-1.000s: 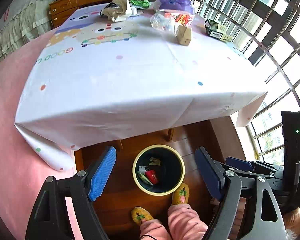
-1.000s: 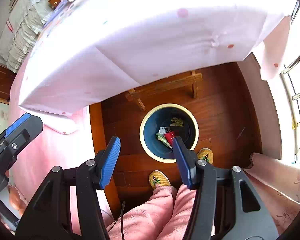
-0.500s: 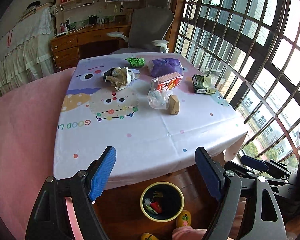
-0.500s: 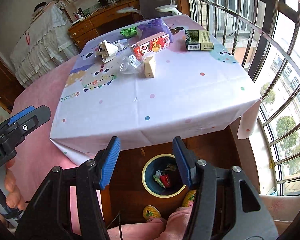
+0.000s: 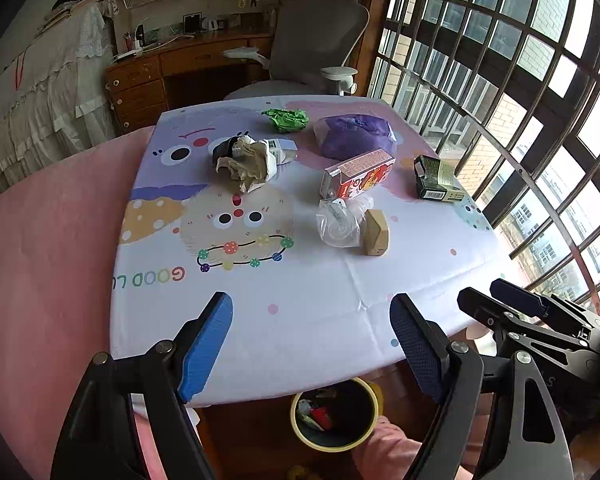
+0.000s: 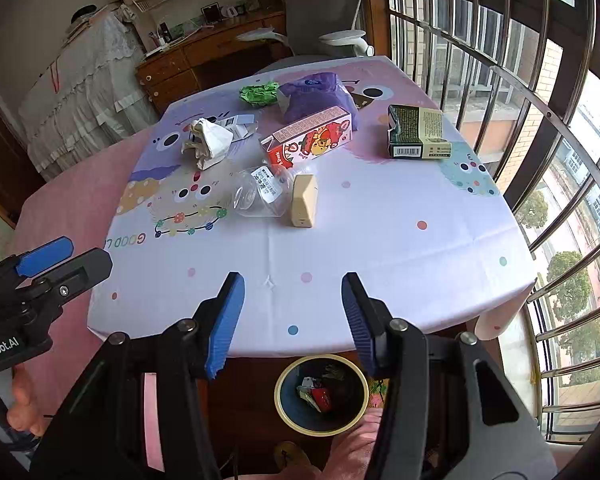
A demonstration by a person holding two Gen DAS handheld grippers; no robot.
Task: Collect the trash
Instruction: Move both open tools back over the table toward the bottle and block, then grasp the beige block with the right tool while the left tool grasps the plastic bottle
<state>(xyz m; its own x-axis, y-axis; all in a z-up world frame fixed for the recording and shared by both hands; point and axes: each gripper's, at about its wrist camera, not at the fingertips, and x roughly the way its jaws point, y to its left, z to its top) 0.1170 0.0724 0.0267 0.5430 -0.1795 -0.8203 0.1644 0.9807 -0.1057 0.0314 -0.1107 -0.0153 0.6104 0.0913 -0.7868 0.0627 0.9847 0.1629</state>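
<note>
We saw the counter under a cartoon-printed cloth, with the trash lying in its far half and the near half bare; beyond it stood a grey chair and a wooden desk, and barred windows ran along the right side. Below the counter's near edge, on the wooden floor, stood the bin, yellow-rimmed, with a few scraps already in it. Our left gripper hung above the near edge with its jaws spread wide and nothing between them; our right gripper hung beside it, jaws likewise parted and empty, though set narrower. On the cloth, the purple bag lay farthest back, touching the red carton in front of it; the dark green box lay apart toward the windows; the crumpled paper lay to the left, against a small white box behind it; the clear plastic wrapper lay just before the carton, touching the tan block at its right; the green wad sat at the back, just beside the bag. All of this trash lay well apart from both grippers. Pink-clad legs showed beside the bin; a hand held the left gripper's handle at the lower left of the right wrist view.
</note>
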